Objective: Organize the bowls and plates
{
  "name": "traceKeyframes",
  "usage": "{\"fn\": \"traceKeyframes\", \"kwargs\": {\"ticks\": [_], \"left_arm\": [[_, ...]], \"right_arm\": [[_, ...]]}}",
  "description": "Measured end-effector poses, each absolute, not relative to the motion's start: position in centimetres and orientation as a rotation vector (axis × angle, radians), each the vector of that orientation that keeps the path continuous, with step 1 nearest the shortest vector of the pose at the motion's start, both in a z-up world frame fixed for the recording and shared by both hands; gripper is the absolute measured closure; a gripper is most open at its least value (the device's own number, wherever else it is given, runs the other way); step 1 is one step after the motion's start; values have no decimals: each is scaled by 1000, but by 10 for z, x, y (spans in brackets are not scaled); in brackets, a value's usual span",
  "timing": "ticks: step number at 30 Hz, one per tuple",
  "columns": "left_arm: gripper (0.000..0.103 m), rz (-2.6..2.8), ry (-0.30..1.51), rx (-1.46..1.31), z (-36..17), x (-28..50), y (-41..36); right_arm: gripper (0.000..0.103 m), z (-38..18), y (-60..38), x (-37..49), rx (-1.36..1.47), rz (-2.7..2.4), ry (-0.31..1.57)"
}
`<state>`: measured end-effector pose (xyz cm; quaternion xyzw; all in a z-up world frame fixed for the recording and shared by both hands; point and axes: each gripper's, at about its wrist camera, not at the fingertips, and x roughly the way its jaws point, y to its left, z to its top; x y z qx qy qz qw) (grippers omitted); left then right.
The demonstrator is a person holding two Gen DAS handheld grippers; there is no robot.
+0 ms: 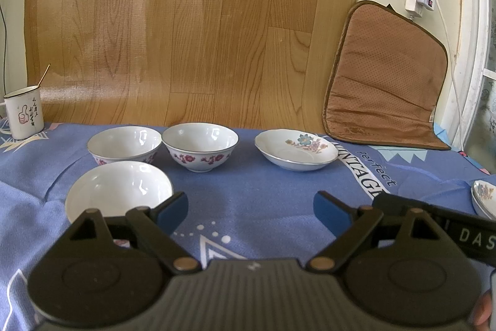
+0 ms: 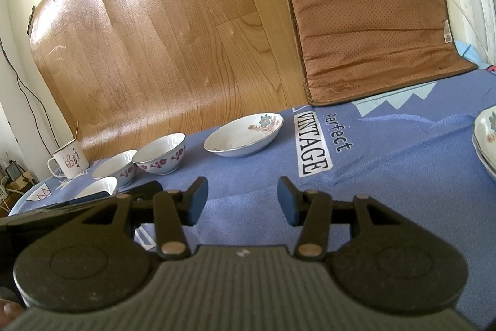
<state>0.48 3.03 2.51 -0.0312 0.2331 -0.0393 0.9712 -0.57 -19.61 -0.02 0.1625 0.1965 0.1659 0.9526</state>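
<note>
Three white ceramic bowls sit on the blue patterned cloth [image 1: 263, 194]: two with red flower sprays on their outer walls, the left flowered bowl [image 1: 125, 145] and the right flowered bowl [image 1: 201, 145], stand side by side in the far row, nearly touching, and a plain-looking white bowl [image 1: 119, 191] stands just in front of the left one. One shallow white plate with a painted flower cluster [image 1: 296, 149] lies alone to the right of the bowls, apart from them. At the far right edge there is a stack of flowered plates [image 1: 483, 197]; the count in it cannot be told, though the right wrist view shows at least two rims.

Two grippers hover low over the cloth. The left gripper [image 1: 250, 208] has its blue-padded fingers spread wide with nothing between them, its left finger overlapping the near bowl's rim in view. The right gripper [image 2: 242, 200] is likewise spread and empty, above bare cloth.

One white enamel mug with a thumbs-up print [image 1: 23, 112] stands at the far left. One brown quilted cushion [image 1: 387, 76] leans against the wall, beside a wood-grain vinyl sheet [image 1: 186, 20].
</note>
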Motion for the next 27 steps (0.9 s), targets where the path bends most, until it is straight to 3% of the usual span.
{"fn": "traceKeyframes", "kwargs": {"ticks": [27], "left_arm": [[12, -85, 465, -79, 26, 3, 30]], "right_arm": [[51, 0, -196, -6, 328, 337, 398]]}}
